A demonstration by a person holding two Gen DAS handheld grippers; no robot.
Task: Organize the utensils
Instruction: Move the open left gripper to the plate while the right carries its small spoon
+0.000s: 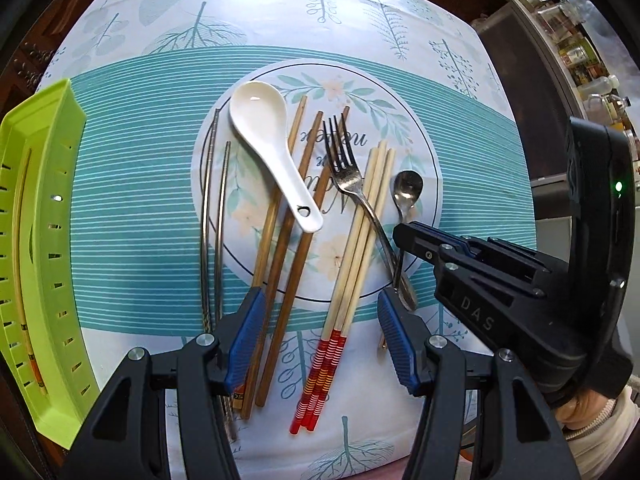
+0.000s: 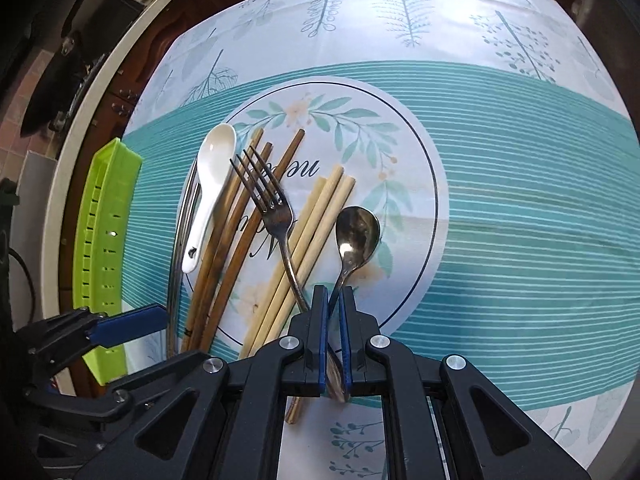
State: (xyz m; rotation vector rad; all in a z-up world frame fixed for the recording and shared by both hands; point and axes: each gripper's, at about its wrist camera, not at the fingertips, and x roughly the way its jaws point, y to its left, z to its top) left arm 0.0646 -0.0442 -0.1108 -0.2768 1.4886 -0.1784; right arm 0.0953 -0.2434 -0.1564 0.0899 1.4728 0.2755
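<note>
Several utensils lie on the round print of the place mat (image 1: 132, 200): a white ceramic spoon (image 1: 264, 132), a fork (image 1: 347, 168), a small metal spoon (image 1: 407, 189), three pale chopsticks with red ends (image 1: 358, 252), brown chopsticks (image 1: 286, 236) and metal chopsticks (image 1: 212, 220). My right gripper (image 2: 333, 294) is shut on the metal spoon (image 2: 356, 232) at its handle, beside the fork (image 2: 272, 208). My left gripper (image 1: 320, 300) hangs open just above the near ends of the brown and pale chopsticks, holding nothing.
A lime green slotted tray (image 1: 44, 240) stands at the mat's left edge with one chopstick (image 1: 18, 240) lying inside it. Dark wooden table edge shows beyond the mat. Shelves with jars (image 1: 580, 60) sit far right. A person's sleeve (image 1: 600, 416) is behind the right gripper.
</note>
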